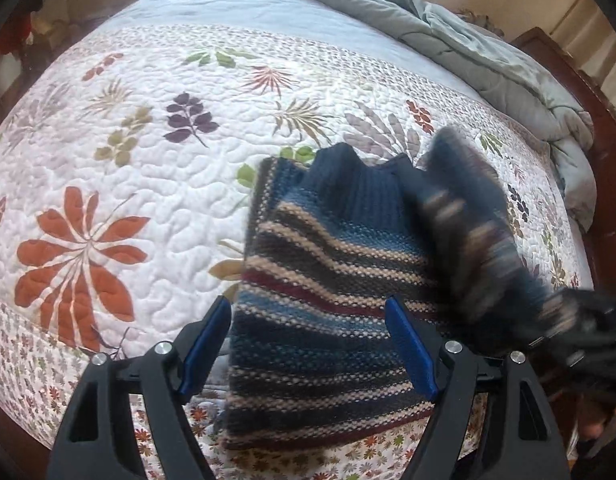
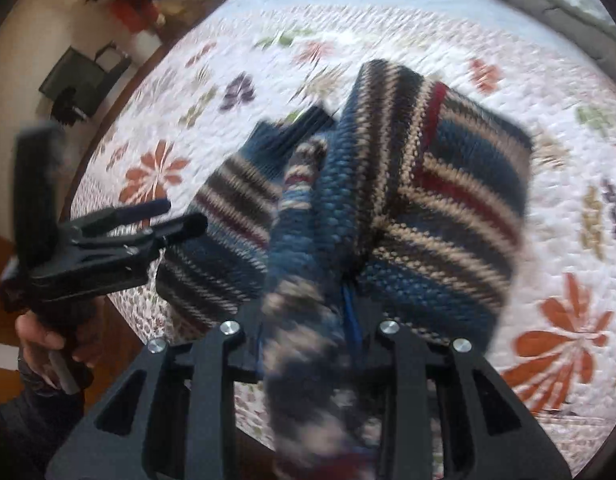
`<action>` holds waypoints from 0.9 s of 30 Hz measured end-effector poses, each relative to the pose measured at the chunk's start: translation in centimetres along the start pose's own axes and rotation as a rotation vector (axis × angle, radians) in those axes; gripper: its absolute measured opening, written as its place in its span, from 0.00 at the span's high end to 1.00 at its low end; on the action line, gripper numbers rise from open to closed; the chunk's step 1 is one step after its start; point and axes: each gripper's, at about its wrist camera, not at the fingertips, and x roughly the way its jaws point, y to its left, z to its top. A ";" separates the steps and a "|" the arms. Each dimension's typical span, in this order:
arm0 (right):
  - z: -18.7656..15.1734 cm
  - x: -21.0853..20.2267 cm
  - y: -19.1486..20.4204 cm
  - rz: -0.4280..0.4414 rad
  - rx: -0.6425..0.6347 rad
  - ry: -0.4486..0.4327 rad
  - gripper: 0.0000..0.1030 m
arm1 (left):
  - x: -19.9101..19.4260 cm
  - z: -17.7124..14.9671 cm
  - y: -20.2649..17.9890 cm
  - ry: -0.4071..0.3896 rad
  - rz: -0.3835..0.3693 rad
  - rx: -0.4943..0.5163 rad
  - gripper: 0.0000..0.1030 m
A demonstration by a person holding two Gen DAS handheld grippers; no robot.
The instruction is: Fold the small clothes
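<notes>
A small striped knit sweater [image 1: 328,280] in navy, tan and maroon lies on the floral quilt. My left gripper [image 1: 308,344] is open and empty, its blue pads either side of the sweater's lower left part, just above it. It also shows at the left of the right wrist view [image 2: 179,220]. My right gripper [image 2: 312,320] is shut on the sweater's right sleeve and side [image 2: 388,200], lifted and bunched over the body. That blurred sleeve [image 1: 480,232] shows at right in the left wrist view.
The white quilt [image 1: 147,200] with leaf and flower prints covers the bed. A crumpled grey duvet [image 1: 468,40] lies along the far edge. The wooden bed frame [image 1: 612,200] runs at right. A black chair [image 2: 79,80] and a plant stand beyond the bed.
</notes>
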 end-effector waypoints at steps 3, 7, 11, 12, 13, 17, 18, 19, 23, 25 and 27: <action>-0.4 2.4 0.7 0.067 0.005 0.054 0.45 | 0.0 0.0 0.2 0.005 -0.012 -0.006 0.23; -1.5 2.6 1.3 0.227 0.015 0.078 0.42 | 0.0 0.2 -0.2 0.010 -0.027 -0.003 0.23; -3.2 -0.2 0.8 0.284 0.015 0.039 0.43 | 0.4 0.5 -1.9 0.024 -0.056 0.025 0.23; -3.6 -1.1 0.4 0.279 0.021 0.022 0.43 | 0.6 0.4 -2.5 0.030 -0.065 0.036 0.23; -4.0 -1.9 0.0 0.271 0.023 0.007 0.43 | 0.8 0.4 -3.1 0.037 -0.074 0.045 0.23; -5.7 -4.8 -2.3 0.177 0.034 -0.050 0.41 | 2.6 0.4 -5.6 0.102 -0.092 0.081 0.23; -6.2 -5.4 -3.1 0.167 0.045 -0.061 0.41 | 3.3 0.4 -6.1 0.121 -0.078 0.081 0.23; -6.6 -5.7 -3.7 0.167 0.055 -0.067 0.41 | 4.0 0.4 -6.3 0.140 -0.079 0.072 0.23; -7.7 -6.2 -5.7 0.150 0.083 -0.082 0.41 | 5.8 0.0 -7.3 0.206 -0.204 0.011 0.24; -7.9 -5.9 -6.4 0.158 0.104 -0.087 0.41 | 6.4 -0.1 -8.2 0.218 -0.206 0.016 0.24; -7.9 -5.6 -6.5 0.178 0.109 -0.095 0.41 | 7.0 0.0 -8.6 0.226 -0.195 0.013 0.24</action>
